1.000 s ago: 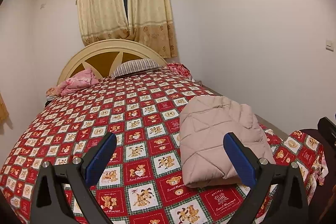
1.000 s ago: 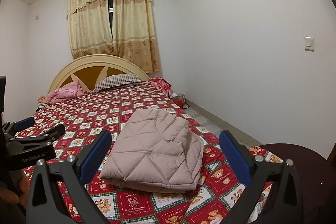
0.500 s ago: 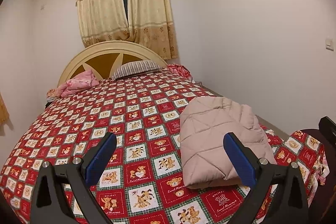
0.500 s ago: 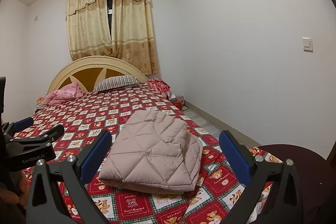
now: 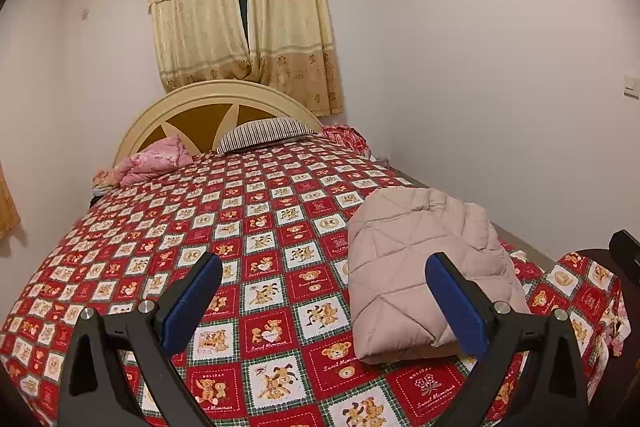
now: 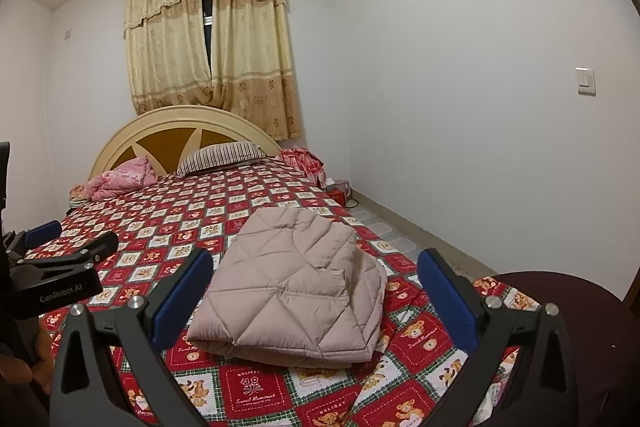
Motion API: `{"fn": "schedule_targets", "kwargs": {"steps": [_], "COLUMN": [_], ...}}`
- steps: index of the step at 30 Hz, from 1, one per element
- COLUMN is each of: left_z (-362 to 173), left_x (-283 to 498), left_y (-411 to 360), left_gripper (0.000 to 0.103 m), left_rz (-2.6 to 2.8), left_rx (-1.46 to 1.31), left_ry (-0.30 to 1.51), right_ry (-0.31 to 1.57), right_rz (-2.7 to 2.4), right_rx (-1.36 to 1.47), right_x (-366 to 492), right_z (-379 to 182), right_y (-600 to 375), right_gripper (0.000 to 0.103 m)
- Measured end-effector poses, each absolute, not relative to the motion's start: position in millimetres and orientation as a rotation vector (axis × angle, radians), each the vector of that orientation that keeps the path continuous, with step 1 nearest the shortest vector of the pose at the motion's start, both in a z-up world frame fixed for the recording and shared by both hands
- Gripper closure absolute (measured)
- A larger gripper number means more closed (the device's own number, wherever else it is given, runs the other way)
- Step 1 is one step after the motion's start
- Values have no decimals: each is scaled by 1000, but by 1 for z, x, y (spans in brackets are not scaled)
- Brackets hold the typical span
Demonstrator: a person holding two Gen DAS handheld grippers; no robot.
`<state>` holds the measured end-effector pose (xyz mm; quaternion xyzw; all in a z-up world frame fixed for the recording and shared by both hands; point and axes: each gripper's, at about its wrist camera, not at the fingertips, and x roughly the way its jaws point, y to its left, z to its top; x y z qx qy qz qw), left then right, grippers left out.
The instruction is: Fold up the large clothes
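Garment: a pale pink quilted jacket (image 6: 292, 283) lies folded into a thick rectangular bundle on the bed, near the foot end and toward the side nearest the right-hand wall; in the left wrist view it sits at the right (image 5: 420, 267).
Bed: covered by a red, white and green bear-print quilt (image 5: 240, 227) that spreads flat around the jacket on every side.
Left tool (image 5: 324, 283): spread wide with nothing between its blue pads (image 5: 192, 303), held above the quilt to the left of the jacket and apart from it; the right-hand pad overlaps the jacket's edge in the left wrist view only. It also shows at the left edge of the right wrist view (image 6: 60, 259), with a hand (image 6: 20, 359) under it.
Right tool (image 6: 316, 295): spread wide and empty, held above the foot of the bed with the jacket framed between its fingers, not touching it.
Head of bed: a striped pillow (image 6: 222, 155), a crumpled pink blanket (image 6: 120, 179) at the left, and a red plaid cloth (image 6: 304, 159) at the right corner, all well apart from the jacket.
Behind: an arched cream headboard (image 6: 180, 123) and yellow curtains (image 6: 208, 43).
Right side: a strip of floor (image 6: 400, 227) along the white wall, with a light switch (image 6: 585, 80) above.
Near corner: a dark rounded object (image 6: 560, 291) just beside the foot of the bed; what it is cannot be told.
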<state>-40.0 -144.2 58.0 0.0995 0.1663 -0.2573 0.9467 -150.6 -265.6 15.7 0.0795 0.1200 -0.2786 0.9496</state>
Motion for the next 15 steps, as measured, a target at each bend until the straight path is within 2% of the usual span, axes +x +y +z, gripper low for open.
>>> {"fn": "schedule_targets", "kwargs": {"steps": [15], "left_z": [58], "left_x": [-41], "left_y": [-146], "left_gripper": [1], "left_rz": [-521], "left_rx": [217], "left_ry": [323], "right_ry": [244], "right_rz": [-572], "right_rx": [159], "right_x": [-151], "right_z": [15], "right_y": [-263], "right_gripper": [0]}}
